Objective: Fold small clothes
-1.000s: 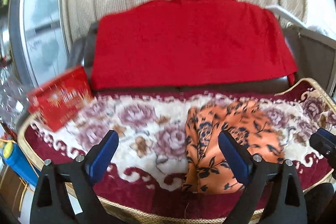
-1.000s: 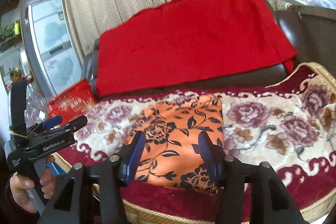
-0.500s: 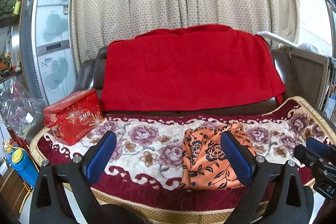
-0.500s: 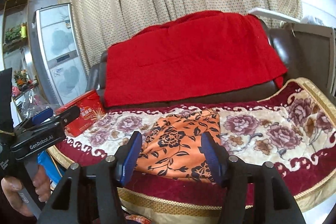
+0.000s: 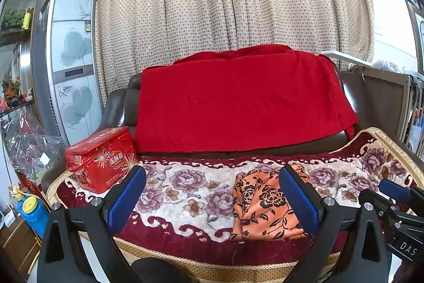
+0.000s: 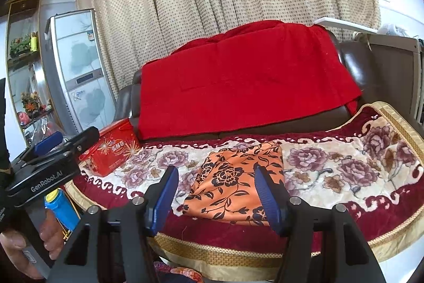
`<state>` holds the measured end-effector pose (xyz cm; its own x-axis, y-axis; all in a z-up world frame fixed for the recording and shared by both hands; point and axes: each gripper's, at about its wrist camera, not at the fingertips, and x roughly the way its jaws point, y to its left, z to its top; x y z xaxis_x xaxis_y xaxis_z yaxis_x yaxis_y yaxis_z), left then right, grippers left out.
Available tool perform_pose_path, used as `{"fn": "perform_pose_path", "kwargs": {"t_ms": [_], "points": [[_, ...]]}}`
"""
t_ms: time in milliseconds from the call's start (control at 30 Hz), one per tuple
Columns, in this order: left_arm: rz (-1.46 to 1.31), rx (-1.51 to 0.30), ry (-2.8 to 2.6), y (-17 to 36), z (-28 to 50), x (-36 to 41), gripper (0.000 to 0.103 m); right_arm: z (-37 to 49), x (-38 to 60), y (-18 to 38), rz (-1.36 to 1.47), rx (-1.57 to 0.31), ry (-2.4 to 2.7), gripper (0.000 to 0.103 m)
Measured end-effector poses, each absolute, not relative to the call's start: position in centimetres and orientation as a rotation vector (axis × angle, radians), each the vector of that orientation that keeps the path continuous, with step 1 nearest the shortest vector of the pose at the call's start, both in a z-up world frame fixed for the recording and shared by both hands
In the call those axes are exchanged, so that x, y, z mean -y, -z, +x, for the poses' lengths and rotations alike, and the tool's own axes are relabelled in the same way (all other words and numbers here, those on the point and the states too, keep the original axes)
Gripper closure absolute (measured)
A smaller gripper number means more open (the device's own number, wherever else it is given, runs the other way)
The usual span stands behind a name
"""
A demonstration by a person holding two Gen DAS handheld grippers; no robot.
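Observation:
An orange cloth with a black flower print (image 5: 262, 206) (image 6: 238, 177) lies folded into a flat rectangle on the flowered sofa cover (image 5: 185, 184) (image 6: 331, 171), near its front edge. My left gripper (image 5: 212, 173) stands open well in front of the sofa, with nothing between its blue pads; the cloth lies beyond its right finger. My right gripper (image 6: 216, 169) is open too, empty, and points level at the cloth from a distance. In the right wrist view, a hand (image 6: 23, 246) holds the left gripper's handle at the left.
A red tin box (image 5: 103, 158) (image 6: 111, 153) stands at the left end of the seat. A red blanket (image 5: 238, 97) hangs over the dark sofa back. A tall cabinet (image 5: 74, 70) and a blue bottle (image 5: 31, 211) are at the left. A dotted curtain hangs behind.
Both grippers have drawn back and up from the sofa, so the orange cloth now looks smaller and farther off. It has not moved. Both grippers stayed open and empty.

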<state>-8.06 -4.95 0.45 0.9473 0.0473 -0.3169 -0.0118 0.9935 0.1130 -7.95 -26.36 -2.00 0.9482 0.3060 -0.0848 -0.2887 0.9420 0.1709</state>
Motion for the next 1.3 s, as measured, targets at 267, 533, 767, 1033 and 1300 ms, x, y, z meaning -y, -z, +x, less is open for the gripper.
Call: {"fn": "perform_pose_path", "kwargs": {"t_ms": [267,533,767,1033,1300], "points": [[0.134,-0.317,-0.017,-0.5,-8.7,5.7,0.003,-8.3,26.7,1.9,0.169,-0.1,-0.3,0.039],[0.134,-0.322,-0.014,-0.5,-8.8,5.9,0.003,-7.7,26.4,2.2,0.169,-0.12,-0.311,0.039],[0.138,-0.328,-0.003,-0.5,-8.9,6.2,0.003,-7.6,26.3,2.4,0.177,-0.123,-0.315,0.039],[0.138,-0.33,-0.003,-0.5,-8.9,6.1,0.003,-7.7,26.2,2.4,0.181,-0.119,-0.317,0.039],[0.138,-0.339,-0.012,-0.4,-8.7,6.2,0.003,-7.8,26.3,2.4,0.187,-0.116,-0.316,0.039]]}}
